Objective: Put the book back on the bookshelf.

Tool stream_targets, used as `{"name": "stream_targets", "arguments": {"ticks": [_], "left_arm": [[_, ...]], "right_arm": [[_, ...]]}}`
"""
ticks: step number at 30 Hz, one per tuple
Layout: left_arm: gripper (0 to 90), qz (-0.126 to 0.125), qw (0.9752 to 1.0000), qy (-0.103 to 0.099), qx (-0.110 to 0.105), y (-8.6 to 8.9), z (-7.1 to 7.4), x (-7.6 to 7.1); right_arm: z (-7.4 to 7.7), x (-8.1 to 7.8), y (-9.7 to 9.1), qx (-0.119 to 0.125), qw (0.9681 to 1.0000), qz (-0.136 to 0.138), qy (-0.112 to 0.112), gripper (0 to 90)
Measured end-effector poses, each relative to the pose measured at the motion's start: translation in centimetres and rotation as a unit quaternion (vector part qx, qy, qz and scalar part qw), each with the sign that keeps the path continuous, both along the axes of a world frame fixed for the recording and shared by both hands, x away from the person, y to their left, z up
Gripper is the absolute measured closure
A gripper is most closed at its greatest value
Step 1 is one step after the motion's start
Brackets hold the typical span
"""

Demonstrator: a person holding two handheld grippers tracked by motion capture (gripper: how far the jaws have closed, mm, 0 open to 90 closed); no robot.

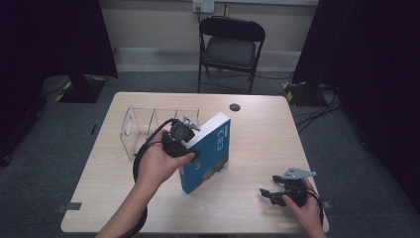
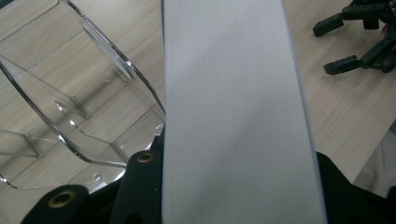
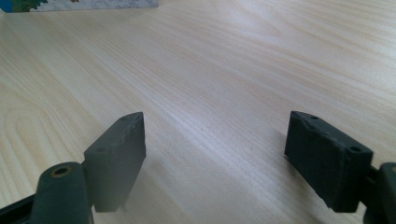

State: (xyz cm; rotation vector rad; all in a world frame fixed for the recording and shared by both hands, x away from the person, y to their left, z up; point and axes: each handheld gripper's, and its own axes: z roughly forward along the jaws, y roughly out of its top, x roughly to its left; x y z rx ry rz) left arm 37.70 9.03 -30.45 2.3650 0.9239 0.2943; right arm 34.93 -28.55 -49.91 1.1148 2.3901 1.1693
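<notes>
The left gripper (image 1: 190, 148) has its jaws clamped on the blue book (image 1: 210, 151) — tilted, beside the clear rack (image 1: 143, 126). The right gripper (image 1: 270, 194) rests near right on the surface (image 1: 262, 139) — jaws apart, nothing between.

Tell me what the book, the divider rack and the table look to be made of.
Book: paper block, matte grey-white page edges, with a glossy-looking blue printed cover.
Divider rack: clear hard plastic, likely acrylic; see-through with bright edge glints.
Table: pale wood-grain top, probably laminate; smooth, faint sheen.
</notes>
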Motion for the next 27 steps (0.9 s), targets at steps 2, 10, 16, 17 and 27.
{"name": "stream_targets", "arguments": {"ticks": [2, 10, 16, 17, 27], "left_arm": [[60.9, 0.003, 1.0, 0.002, -0.002, 0.0, 0.0, 0.03], [61.1, 0.019, 0.9998, 0.005, -0.008, 0.09, -0.09, 0.07], [61.2, 0.024, 0.9997, 0.005, -0.008, 0.1, -0.08, 0.1], [61.4, 0.023, 0.9997, 0.004, -0.009, 0.11, -0.1, 0.1], [62.3, 0.01, 0.9999, 0.009, -0.01, 0.01, 0.11, 0.13]], "right_arm": [[0.01, -0.02, 0.02, -0.001, 1.0, -0.001, 0.0, 19.8], [0.01, 0.0, -0.01, 0.0, 1.0, -0.001, 0.0, 19.8], [0.0, 0.01, -0.01, -0.001, 1.0, -0.001, -0.001, 19.8], [0.0, 0.02, -0.02, 0.0, 1.0, -0.001, 0.0, 19.7], [0.0, 0.08, -0.12, 0.007, 1.0, 0.0, 0.004, 19.8]]}}
